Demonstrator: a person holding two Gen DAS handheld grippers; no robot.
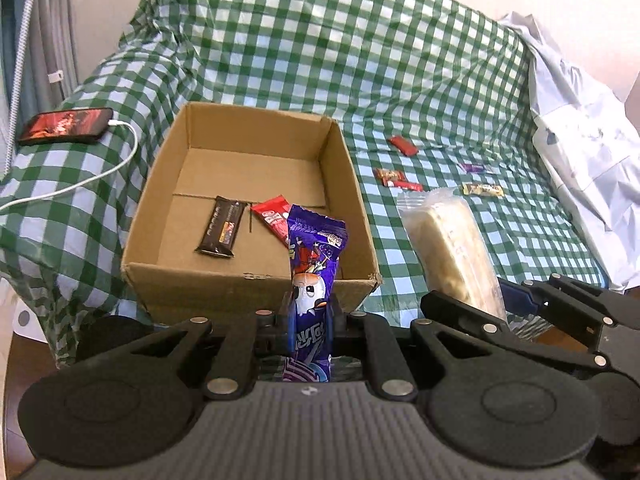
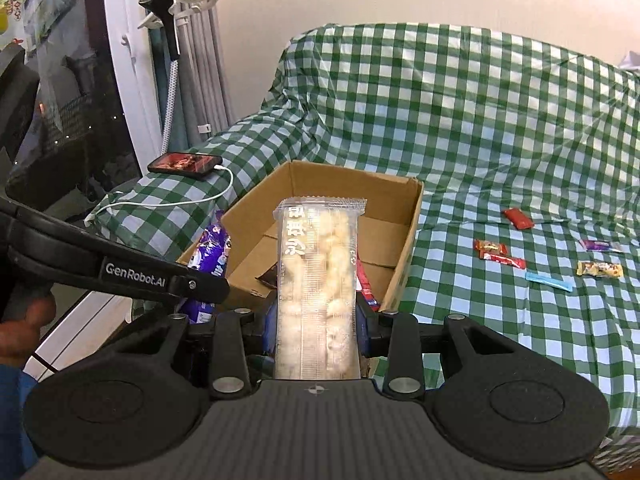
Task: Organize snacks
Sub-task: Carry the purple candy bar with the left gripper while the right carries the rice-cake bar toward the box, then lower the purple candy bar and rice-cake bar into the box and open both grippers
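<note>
Snacks are gripped in both sets of jaws just short of the cardboard box (image 1: pixel 256 280): the left gripper (image 1: pixel 310 312) is closed on a purple packet (image 1: pixel 316 248), the right gripper (image 2: pixel 316 316) on a clear pack of pale puffs (image 2: pixel 316 280). Each should be carried over the near wall and released low – onto the bare floor left of the dark bar (image 1: pixel 220 226) and red wrapper (image 1: pixel 272 214). Open room lies inside the box; small sweets (image 2: pixel 516 260) remain scattered to the right.

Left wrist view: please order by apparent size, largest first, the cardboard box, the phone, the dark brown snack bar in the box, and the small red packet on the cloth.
1. cardboard box
2. phone
3. dark brown snack bar, close to the phone, so this order is unsure
4. small red packet, farthest away
</note>
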